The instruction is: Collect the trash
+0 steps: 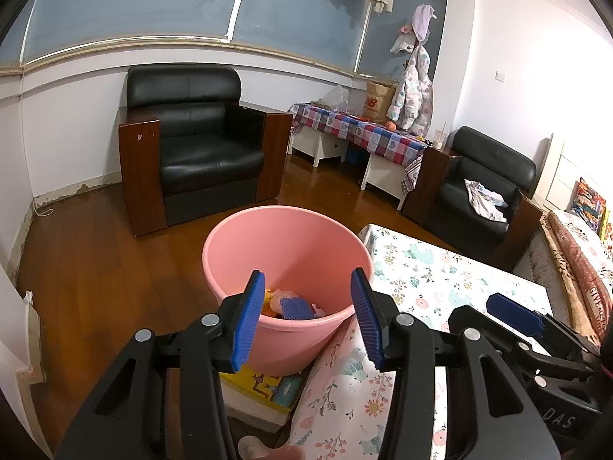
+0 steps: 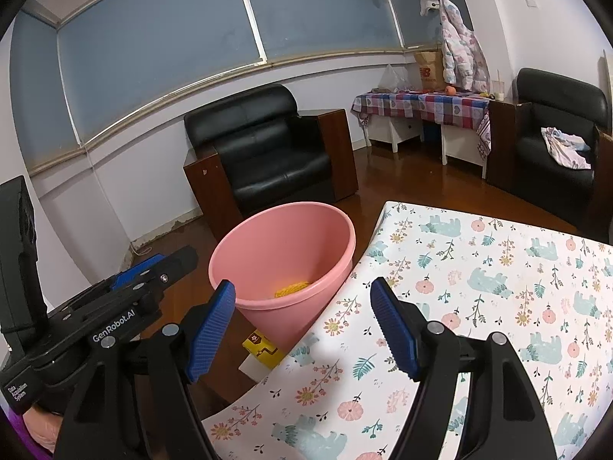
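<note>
Both grippers' fingers apart, empty, w/ trash in pink bin.

The bin stands on the floor, touching the table's left edge, with trash in its bottom. An armchair sits behind the bin. A box lies on the floor just before the bin, beside the table
</note>
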Tool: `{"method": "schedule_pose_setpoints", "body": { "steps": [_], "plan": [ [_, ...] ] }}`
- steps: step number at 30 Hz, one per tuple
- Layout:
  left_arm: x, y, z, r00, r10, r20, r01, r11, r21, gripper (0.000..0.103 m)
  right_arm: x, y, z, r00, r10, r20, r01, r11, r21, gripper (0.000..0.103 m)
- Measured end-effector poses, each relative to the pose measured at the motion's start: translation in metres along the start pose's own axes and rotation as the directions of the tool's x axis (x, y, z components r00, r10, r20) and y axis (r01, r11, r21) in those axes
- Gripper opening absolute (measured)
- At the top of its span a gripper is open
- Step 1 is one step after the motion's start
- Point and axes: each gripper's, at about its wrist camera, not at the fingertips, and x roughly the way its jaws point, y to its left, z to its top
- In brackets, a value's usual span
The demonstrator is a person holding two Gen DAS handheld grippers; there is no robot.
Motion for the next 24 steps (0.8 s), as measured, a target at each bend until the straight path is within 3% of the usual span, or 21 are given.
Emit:
{"method": "schedule_pose_setpoints", "body": {
  "steps": [24],
  "plan": [
    [-0.0044,0.0000,-0.0023,1.000,-0.001,0.004,0.001,1.000,-0.002,0.047,-0.0024,0.0016,-0.0013,1.000,0.001,0.004,-0.001,1.000,-0.007,0.072]
  ]
}}
